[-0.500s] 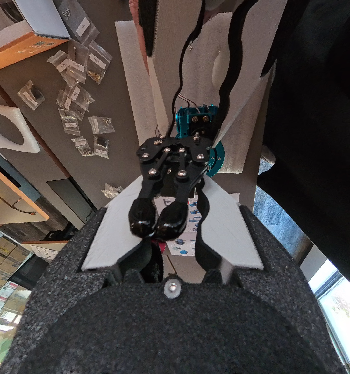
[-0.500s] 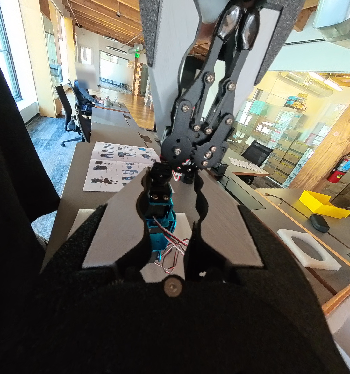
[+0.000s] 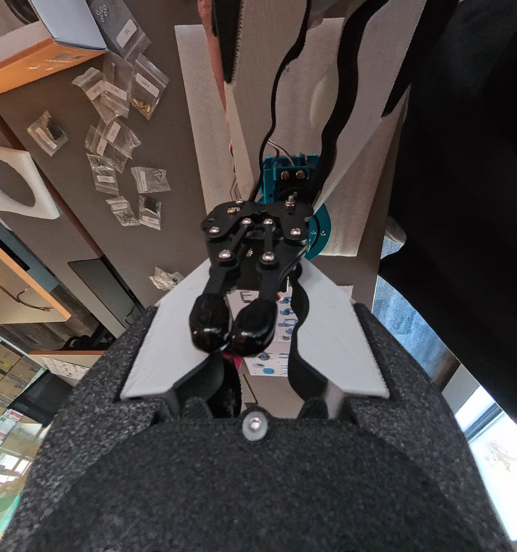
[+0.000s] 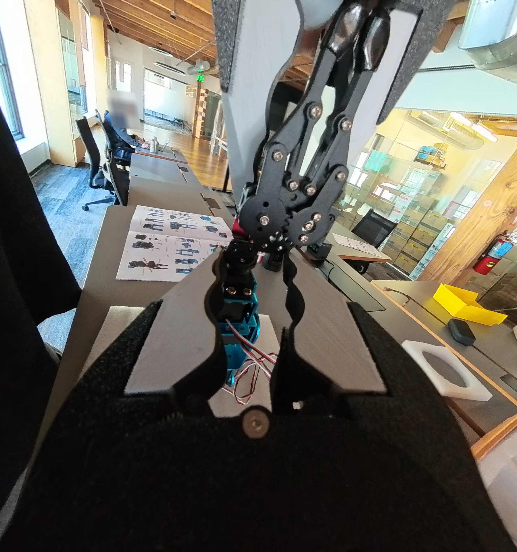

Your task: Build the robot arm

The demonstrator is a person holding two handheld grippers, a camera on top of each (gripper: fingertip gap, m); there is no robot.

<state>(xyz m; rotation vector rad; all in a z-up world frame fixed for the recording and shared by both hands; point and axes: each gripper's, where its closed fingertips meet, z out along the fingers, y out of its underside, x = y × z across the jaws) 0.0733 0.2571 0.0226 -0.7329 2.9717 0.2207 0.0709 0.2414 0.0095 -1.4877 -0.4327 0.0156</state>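
left gripper (image 3: 252,294) closed on the black claw (image 3: 231,325) of a small robot arm. right gripper (image 4: 248,282) closed on its teal base (image 4: 240,328), above white foam (image 4: 115,318) on a grey desk (image 4: 102,257). booklet (image 4: 164,248) beyond.

The desk's (image 4: 102,286) near edge is taken up by a foam pad (image 4: 116,316) and booklet (image 4: 173,248), while its right side is crowded with small bags (image 3: 116,143).
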